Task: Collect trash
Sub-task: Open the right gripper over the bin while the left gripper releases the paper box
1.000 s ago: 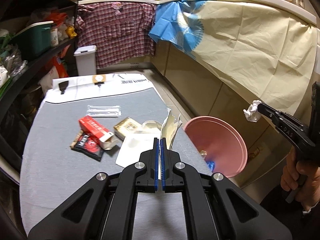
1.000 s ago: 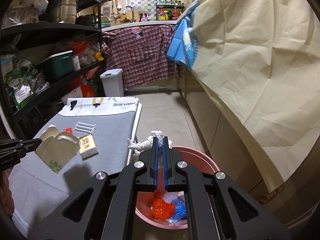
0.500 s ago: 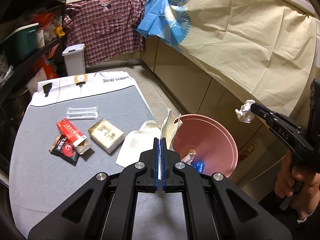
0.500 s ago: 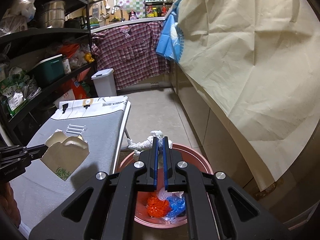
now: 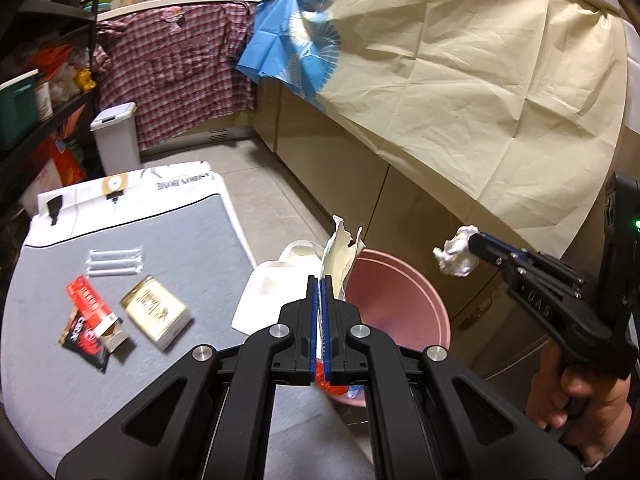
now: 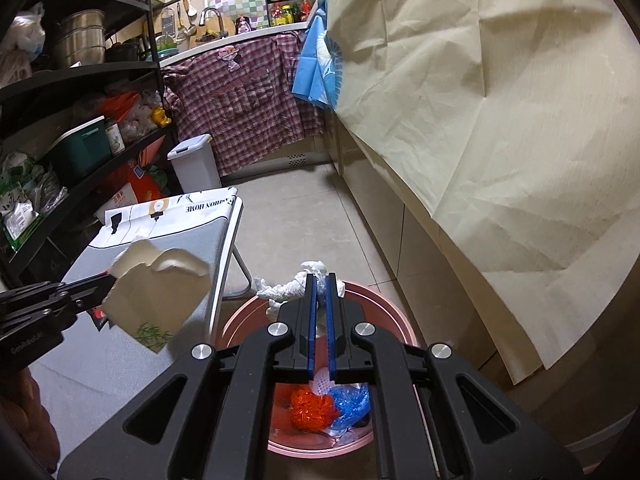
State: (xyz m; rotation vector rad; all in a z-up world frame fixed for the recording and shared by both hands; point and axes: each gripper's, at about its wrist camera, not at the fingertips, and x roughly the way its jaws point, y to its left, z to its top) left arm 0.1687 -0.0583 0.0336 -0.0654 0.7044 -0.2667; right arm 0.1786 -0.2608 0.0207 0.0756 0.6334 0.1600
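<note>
Both grippers are up in the air over the pink bin (image 6: 404, 322), which sits on the floor right at the edge of the grey table (image 5: 100, 380).

Left gripper (image 5: 319, 286) comes in from the table side, level, its blue pads nearly together and pinched on a flattened paper carton (image 6: 158, 306). From its own camera the carton (image 5: 340, 256) shows edge-on, standing up out of the fingers with the torn end on top. From the right camera you see its flat face, long side hanging down and slightly tilted, just left of the bin rim, over the table edge.

Right gripper (image 6: 319, 286) is angled down at the bin, with the person's hand (image 5: 576, 408) on the grip below. Its jaws are a narrow gap apart and squeeze a crumpled white tissue (image 6: 298, 288); the wad (image 5: 456, 256) sticks out past the tips, above the far side of the bin.

Bin has orange netting (image 6: 310, 406) and a blue plastic scrap (image 6: 350, 402) in the bottom.

On the table: a white tray (image 5: 276, 292) at the edge next to the bin, a tan packet (image 5: 154, 310), a red box (image 5: 94, 312) lying over a dark wrapper (image 5: 82, 340), and wrapped straws (image 5: 116, 262) further back. These sit well apart from both grippers.
</note>
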